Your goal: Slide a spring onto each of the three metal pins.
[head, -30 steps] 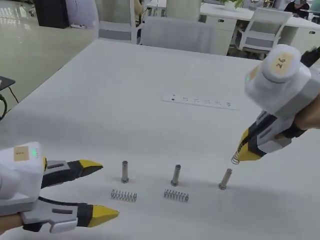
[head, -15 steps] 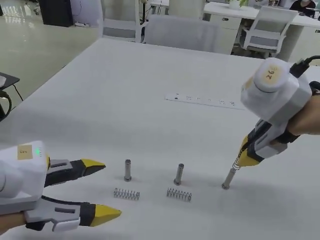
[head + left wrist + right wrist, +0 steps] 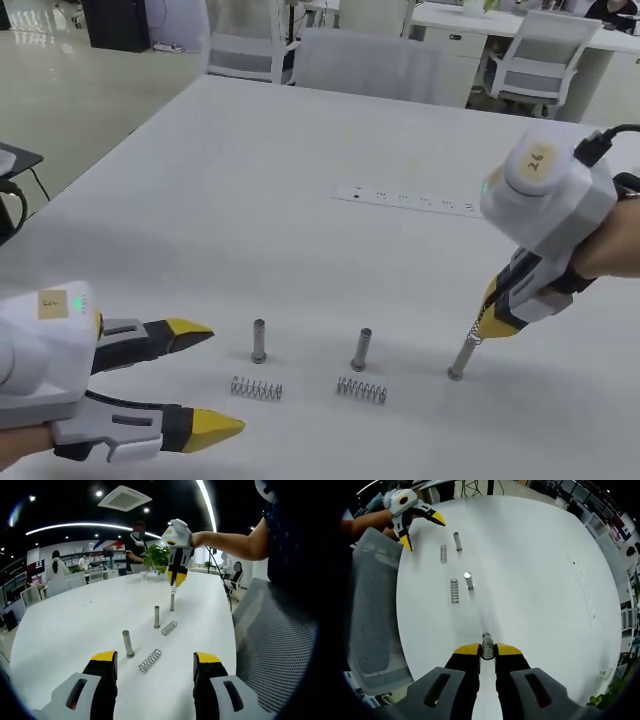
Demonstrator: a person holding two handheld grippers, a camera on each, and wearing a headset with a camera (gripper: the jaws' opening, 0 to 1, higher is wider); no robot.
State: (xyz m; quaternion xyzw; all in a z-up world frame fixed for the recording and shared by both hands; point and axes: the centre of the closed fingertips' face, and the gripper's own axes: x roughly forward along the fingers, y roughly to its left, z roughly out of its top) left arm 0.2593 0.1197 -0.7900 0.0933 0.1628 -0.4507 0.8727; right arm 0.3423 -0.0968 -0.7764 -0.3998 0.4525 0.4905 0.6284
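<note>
Right hand-held gripper [image 3: 492, 322], yellow-tipped, was clenched on one thin coiled steel spring [image 3: 474, 331], gripped near its upper end and hanging roughly upright.

Landmark: the middle grey metal pin [image 3: 361, 349], upright on the white worktop [image 3: 250, 190].
- The target grey metal pin [image 3: 460, 358] stood to the right of the landmark, with the held spring's free lower end at its tip. Could not tell whether the coil had caught over the tip or merely touched it.
- The third grey metal pin [image 3: 259, 341] stood left of the landmark, bare.
- One loose steel spring [image 3: 361, 391] lay flat just in front of the landmark. A second loose steel spring [image 3: 256, 388] lay further left, just in front of the third pin.
- Left hand-held gripper [image 3: 220, 378] was released, jaws wide apart, grasping nothing, well left of the landmark.

Judgement on technique:
- Keep the coil's axis in line with the pin. The right gripper view looked along the coil onto the pin top, which was useful for centring.
- Lower slowly, since a soft coil would likely buckle or snag if pushed off-axis.
- Let go only once several turns ringed the shaft, otherwise the spring might tip off and roll.
</note>
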